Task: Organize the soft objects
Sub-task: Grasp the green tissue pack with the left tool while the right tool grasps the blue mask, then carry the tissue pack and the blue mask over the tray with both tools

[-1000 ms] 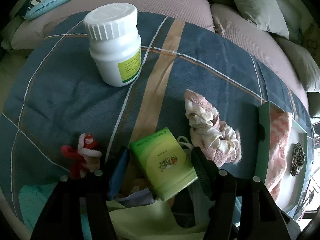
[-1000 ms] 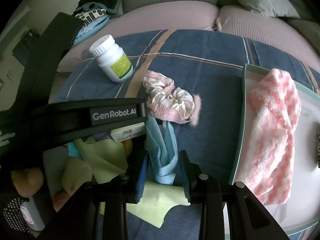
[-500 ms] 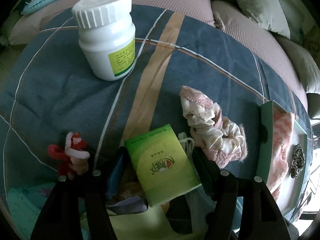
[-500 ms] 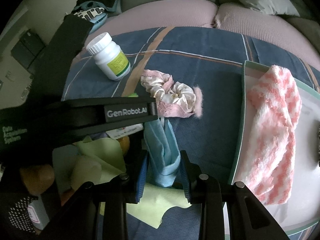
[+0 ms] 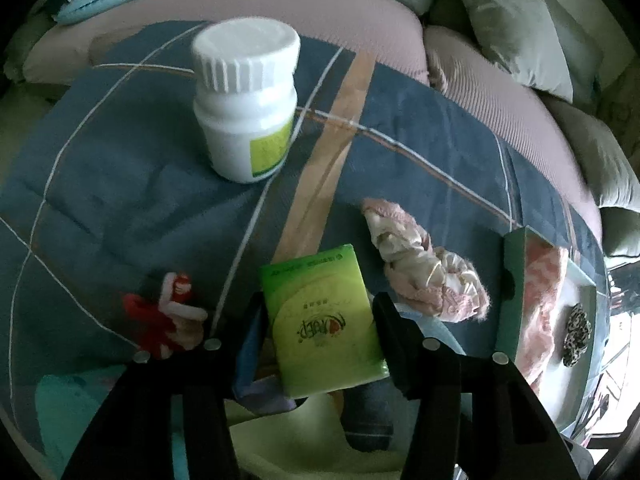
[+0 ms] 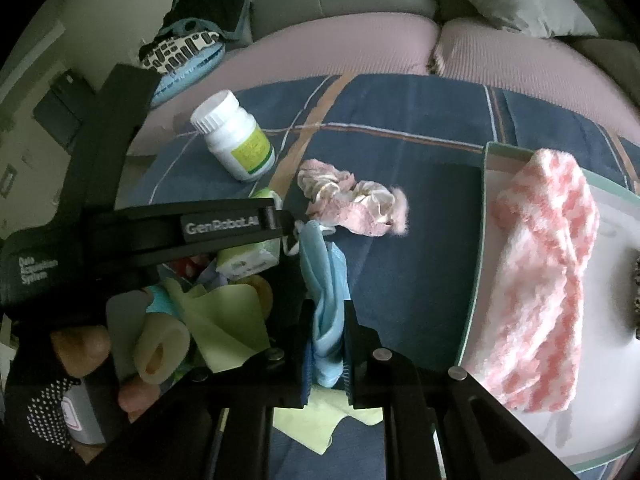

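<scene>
My right gripper (image 6: pixel 326 344) is shut on a light blue cloth (image 6: pixel 326 280) and holds it up over the blue quilt. My left gripper (image 5: pixel 318 328) is shut on a green packet (image 5: pixel 320 320), lifted above the pile. A pink and cream scrunchie (image 6: pixel 352 200) lies on the quilt ahead of both; it also shows in the left wrist view (image 5: pixel 424 268). A pink-and-white knitted cloth (image 6: pixel 544 276) lies in the pale green tray (image 6: pixel 476 264) at right. A yellow-green cloth (image 6: pixel 228 320) lies under the left gripper.
A white pill bottle (image 5: pixel 246 100) stands on the quilt at the back left. A red and white pipe-cleaner figure (image 5: pixel 168 316) lies left of the left gripper. A leopard-print scrunchie (image 5: pixel 576 334) is in the tray. Sofa cushions (image 6: pixel 340 40) lie behind.
The right gripper has lifted the blue cloth higher and drawn back a little. The left gripper, still holding the green packet, has shifted and the bottle now appears farther right.
</scene>
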Action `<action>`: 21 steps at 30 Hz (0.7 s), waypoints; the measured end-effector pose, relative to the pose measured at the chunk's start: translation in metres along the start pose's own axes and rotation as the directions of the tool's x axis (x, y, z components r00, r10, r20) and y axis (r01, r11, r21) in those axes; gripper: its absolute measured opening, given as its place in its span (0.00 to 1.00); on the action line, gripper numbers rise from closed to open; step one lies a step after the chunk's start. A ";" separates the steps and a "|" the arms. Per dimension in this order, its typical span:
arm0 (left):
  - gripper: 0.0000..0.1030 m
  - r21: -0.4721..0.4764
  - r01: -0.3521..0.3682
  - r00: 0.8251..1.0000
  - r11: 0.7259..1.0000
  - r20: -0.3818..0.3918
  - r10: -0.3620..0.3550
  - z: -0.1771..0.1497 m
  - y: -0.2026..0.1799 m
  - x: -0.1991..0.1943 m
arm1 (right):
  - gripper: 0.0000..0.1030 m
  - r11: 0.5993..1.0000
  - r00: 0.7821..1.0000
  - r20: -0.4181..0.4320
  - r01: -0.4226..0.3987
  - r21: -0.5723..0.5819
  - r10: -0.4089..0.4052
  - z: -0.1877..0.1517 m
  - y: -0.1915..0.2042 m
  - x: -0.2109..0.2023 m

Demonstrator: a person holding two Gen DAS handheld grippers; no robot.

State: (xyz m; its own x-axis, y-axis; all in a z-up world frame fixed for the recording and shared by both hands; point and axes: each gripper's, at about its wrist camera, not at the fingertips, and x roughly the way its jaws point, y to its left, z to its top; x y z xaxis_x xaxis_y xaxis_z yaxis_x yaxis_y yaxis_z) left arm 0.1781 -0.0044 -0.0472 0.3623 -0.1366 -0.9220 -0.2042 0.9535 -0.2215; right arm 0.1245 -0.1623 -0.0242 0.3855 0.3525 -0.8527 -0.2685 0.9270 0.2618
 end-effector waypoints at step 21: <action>0.52 0.006 0.070 0.959 0.998 0.275 -0.069 0.004 0.002 -0.112 | 0.12 0.999 0.945 0.326 -0.033 0.021 0.025 0.007 -0.004 -0.113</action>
State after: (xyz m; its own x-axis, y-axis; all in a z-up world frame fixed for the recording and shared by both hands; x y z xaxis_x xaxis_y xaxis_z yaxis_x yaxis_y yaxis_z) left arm 0.1408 0.0142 0.0572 0.6113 -0.1226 -0.7818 -0.1728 0.9434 -0.2831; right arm 0.0880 -0.2048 0.0741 0.6454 0.3976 -0.6522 -0.2624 0.9173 0.2995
